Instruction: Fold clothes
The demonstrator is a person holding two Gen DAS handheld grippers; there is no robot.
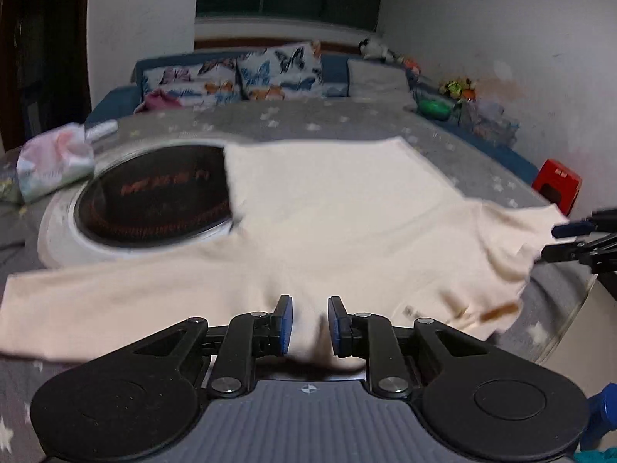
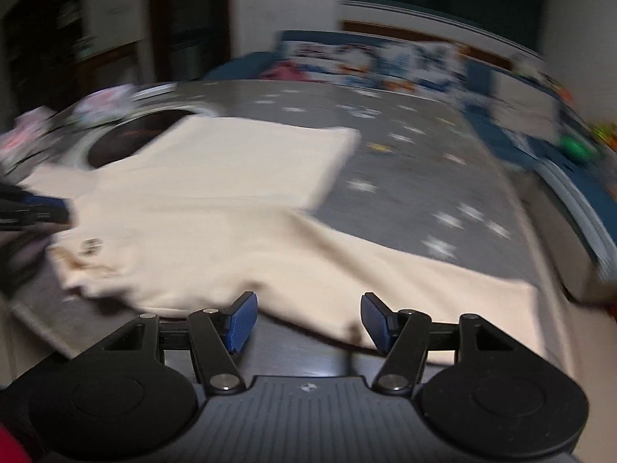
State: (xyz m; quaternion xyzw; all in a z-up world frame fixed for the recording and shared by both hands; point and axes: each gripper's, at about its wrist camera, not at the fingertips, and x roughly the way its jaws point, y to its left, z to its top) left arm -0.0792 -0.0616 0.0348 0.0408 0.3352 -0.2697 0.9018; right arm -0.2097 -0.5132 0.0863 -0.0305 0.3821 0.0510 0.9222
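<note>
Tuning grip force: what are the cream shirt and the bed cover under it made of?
Cream shirt: soft matte knit, likely cotton jersey; it drapes limply and puckers between the left gripper's jaws. Grey star-print cover: matte woven fabric by its look; blur hides the weave.

Shirt [image 1: 327,223] spread on table [image 1: 424,131], partly over round appliance [image 1: 154,196], sofa [image 1: 335,65] seemingly behind

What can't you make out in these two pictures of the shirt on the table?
- Orange lettering on the dark round panel, left wrist view: smeared by blur, partly covered by the cream shirt.
- Small print near the shirt's collar, right wrist view: blurred, too small.
- Left claw: cloth sits between its fingers, but the housing hides whether it is pinched.
- Shelf clutter: too small to identify.
</note>
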